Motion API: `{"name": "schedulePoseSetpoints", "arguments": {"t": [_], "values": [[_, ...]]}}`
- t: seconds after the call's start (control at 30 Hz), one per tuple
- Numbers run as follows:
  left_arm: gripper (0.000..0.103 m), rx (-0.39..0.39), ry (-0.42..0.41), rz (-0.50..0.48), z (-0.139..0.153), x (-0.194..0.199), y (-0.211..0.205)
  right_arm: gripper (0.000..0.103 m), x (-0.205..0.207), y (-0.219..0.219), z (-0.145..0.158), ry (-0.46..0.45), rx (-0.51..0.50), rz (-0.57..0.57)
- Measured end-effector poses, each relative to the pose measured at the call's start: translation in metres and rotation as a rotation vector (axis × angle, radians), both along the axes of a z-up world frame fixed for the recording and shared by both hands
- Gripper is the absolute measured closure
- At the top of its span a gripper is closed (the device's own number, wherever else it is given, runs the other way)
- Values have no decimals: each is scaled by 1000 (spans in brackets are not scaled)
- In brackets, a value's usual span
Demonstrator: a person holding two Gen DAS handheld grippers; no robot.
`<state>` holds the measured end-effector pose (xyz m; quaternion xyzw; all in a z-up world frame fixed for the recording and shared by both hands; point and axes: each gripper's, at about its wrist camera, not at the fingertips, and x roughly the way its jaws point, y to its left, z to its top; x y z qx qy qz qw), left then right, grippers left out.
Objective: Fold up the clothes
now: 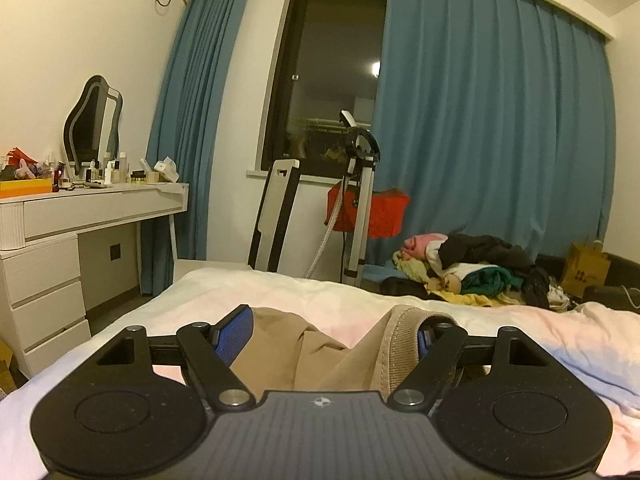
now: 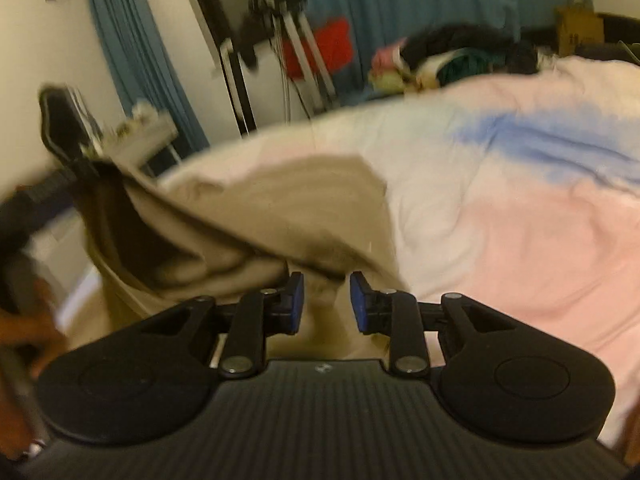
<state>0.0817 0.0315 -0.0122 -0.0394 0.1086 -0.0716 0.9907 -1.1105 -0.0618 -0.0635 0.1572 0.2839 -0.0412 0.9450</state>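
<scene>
Tan garment (image 1: 320, 352), ribbed at its cuff, lies between blue gripper pads (image 1: 236, 334) on black linkages; bedspread (image 2: 520, 208) is white and pale pink with a blue streak at two o'clock; curtains (image 1: 492, 120) are teal-blue; a red bag (image 1: 380, 212) hangs at twelve; the dresser (image 1: 48, 272) at nine is white

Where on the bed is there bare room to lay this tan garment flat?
The quilt is bare to the right of the tan garment, across its pink and blue patches up to the clothes pile. A bare strip also runs beyond the garment towards the foot of the bed. The far right corner is crowded by the pile and a paper bag.
</scene>
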Motion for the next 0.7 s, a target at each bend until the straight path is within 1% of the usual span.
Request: {"name": "schedulePoseSetpoints", "arguments": {"t": [0.07,0.1,0.2,0.33,0.43,0.5,0.53,0.57,0.7], "values": [[26,-4,-6,-4,2,0,0,75,14,6,-9,40,-69,-16],[26,2,-9,-8,2,-1,-1,75,17,8,-13,53,-84,-11],[25,28,-17,-18,0,-3,-6,76,28,11,-26,98,-88,12],[26,69,-35,-14,-5,-10,-11,73,26,13,-27,115,-99,39],[26,61,-32,-20,-5,-13,-11,73,27,17,-28,118,-147,85],[26,61,-33,-18,-5,-16,-11,77,25,20,-28,117,-174,95],[26,61,-32,-16,-6,-16,-11,87,23,20,-27,112,-186,96],[26,45,-21,-18,-5,-17,-8,99,21,19,-23,100,-182,98],[26,-23,7,-16,1,-22,5,98,-5,6,2,17,-122,74]]}}
